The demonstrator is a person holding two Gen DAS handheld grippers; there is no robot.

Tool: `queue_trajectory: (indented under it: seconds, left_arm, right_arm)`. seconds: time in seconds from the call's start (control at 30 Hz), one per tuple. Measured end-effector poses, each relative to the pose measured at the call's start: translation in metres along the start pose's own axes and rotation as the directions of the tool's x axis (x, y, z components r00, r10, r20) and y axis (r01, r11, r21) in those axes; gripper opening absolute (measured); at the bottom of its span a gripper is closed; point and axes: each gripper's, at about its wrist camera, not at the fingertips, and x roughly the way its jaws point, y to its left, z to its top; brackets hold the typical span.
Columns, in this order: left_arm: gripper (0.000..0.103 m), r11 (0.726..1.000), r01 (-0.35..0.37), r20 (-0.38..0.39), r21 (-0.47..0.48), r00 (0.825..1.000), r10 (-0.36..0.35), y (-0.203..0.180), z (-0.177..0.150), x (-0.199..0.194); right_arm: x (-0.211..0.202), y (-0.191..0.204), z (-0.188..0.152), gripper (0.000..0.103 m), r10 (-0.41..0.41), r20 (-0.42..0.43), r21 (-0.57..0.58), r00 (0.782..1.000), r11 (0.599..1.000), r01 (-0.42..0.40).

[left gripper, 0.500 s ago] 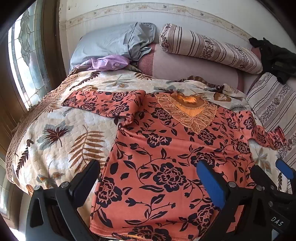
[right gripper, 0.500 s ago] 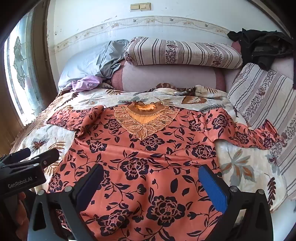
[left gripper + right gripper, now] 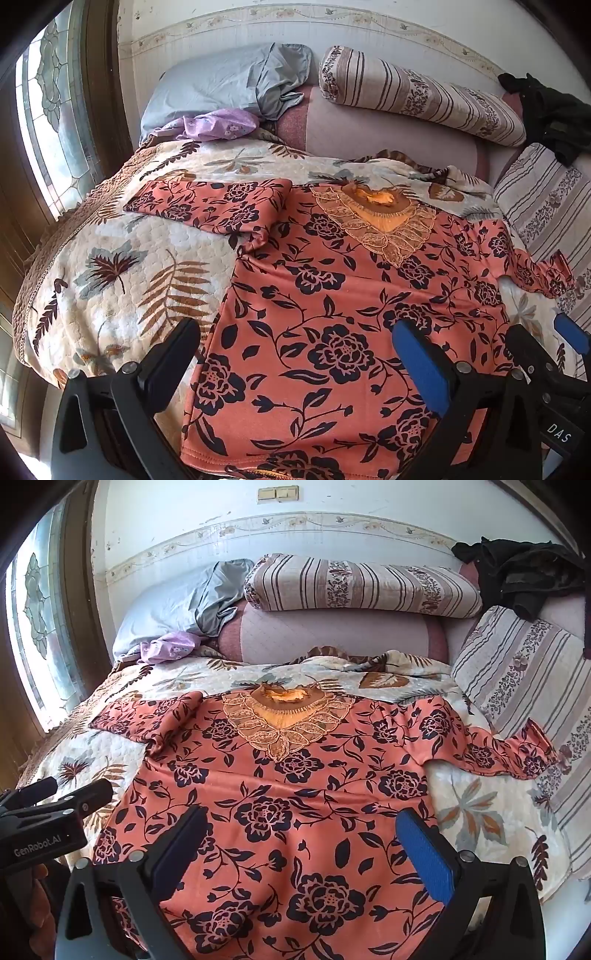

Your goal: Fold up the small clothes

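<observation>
An orange top with a black flower print (image 3: pixel 332 314) (image 3: pixel 295 812) lies spread flat on the bed, its lace collar (image 3: pixel 384 221) (image 3: pixel 284 720) at the far end and both sleeves out to the sides. The left sleeve (image 3: pixel 210 206) lies flat; the right sleeve (image 3: pixel 491 746) trails toward the striped cushion. My left gripper (image 3: pixel 295 354) hovers open over the top's lower left part, nothing between its fingers. Over the lower middle of the top my right gripper (image 3: pixel 303 838) is also open and empty. The right gripper (image 3: pixel 546 339) shows at the right edge of the left wrist view, and the left gripper (image 3: pixel 70 797) at the left of the right wrist view.
The bed carries a cream leaf-print quilt (image 3: pixel 122 280). At its head lie a grey pillow (image 3: pixel 221 81), a purple cloth (image 3: pixel 218 123) and a striped bolster (image 3: pixel 362 583). A striped cushion (image 3: pixel 528 675) and dark clothes (image 3: pixel 524 572) sit at the right. A window (image 3: pixel 51 122) is on the left.
</observation>
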Motion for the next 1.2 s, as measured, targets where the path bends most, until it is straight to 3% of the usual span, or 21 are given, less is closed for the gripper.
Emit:
queue_trajectory:
  seconds: [0.33,1.2]
  left_arm:
    - [0.103,1.0,-0.008,-0.031,0.006,0.999,0.008,-0.0013,-0.0041,0.0057]
    - [0.103,1.0,-0.002,0.003,-0.001,1.0,0.002,0.0009,-0.0056,0.0072]
  right_arm:
    - [0.0019,-0.001,-0.0005,0.103,-0.002,-0.003,0.004,1.0,1.0,0.002]
    - [0.0057,0.0018,0.0019,0.103,-0.003,-0.001,0.002,1.0,1.0,0.003]
